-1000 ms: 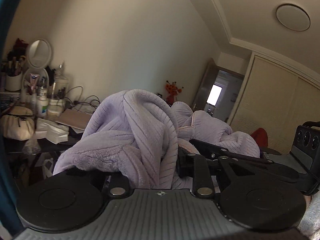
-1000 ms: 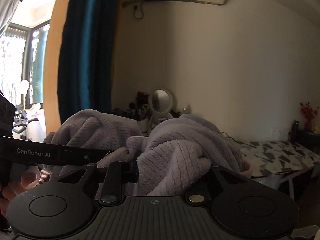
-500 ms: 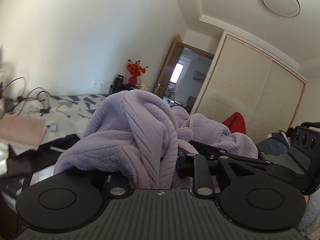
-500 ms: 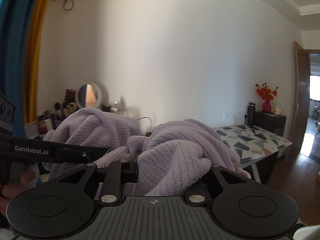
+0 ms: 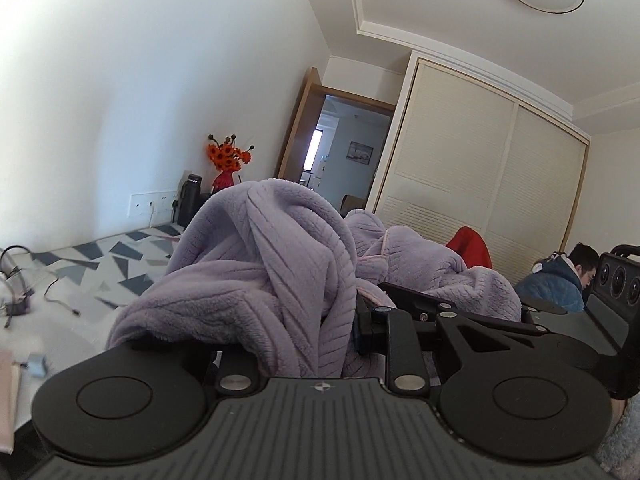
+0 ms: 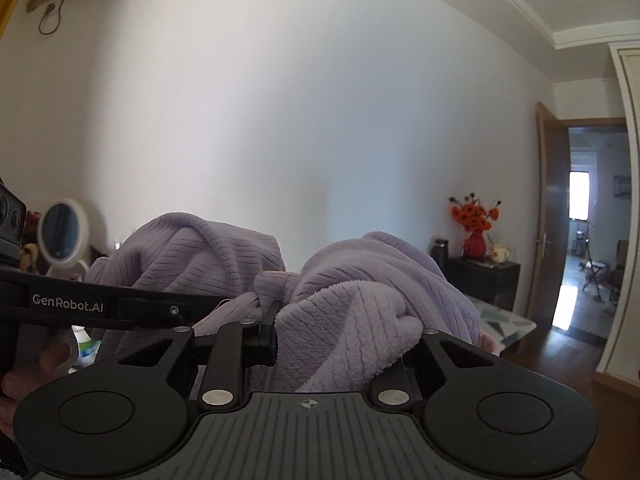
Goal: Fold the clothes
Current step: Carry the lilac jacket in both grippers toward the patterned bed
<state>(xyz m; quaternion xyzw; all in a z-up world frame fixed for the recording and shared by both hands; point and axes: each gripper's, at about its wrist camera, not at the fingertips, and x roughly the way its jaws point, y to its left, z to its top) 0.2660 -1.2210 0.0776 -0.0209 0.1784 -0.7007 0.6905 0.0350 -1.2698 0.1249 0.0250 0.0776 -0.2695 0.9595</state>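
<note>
A lilac ribbed fleece garment [image 5: 264, 272] is bunched over both grippers and held up in the air. My left gripper [image 5: 340, 320] is shut on a fold of it; the cloth drapes over and hides the left finger. In the right wrist view the same garment [image 6: 360, 300] is heaped over my right gripper [image 6: 292, 320], which is shut on it. The other gripper's body [image 6: 100, 306] reaches in from the left, close beside it. The right gripper's body [image 5: 460, 312] shows at the right of the left wrist view.
A bed with a geometric grey cover [image 5: 120, 256] lies below left with cables on it. A dark cabinet with red flowers [image 6: 476, 220] stands by the open door [image 6: 580, 240]. A wardrobe [image 5: 480, 184] and a seated person [image 5: 560, 280] are to the right.
Both grippers have swung to the right with the garment still held: the vanity clutter and curtain have left view, and the door, wardrobe and a seated person have come in.
</note>
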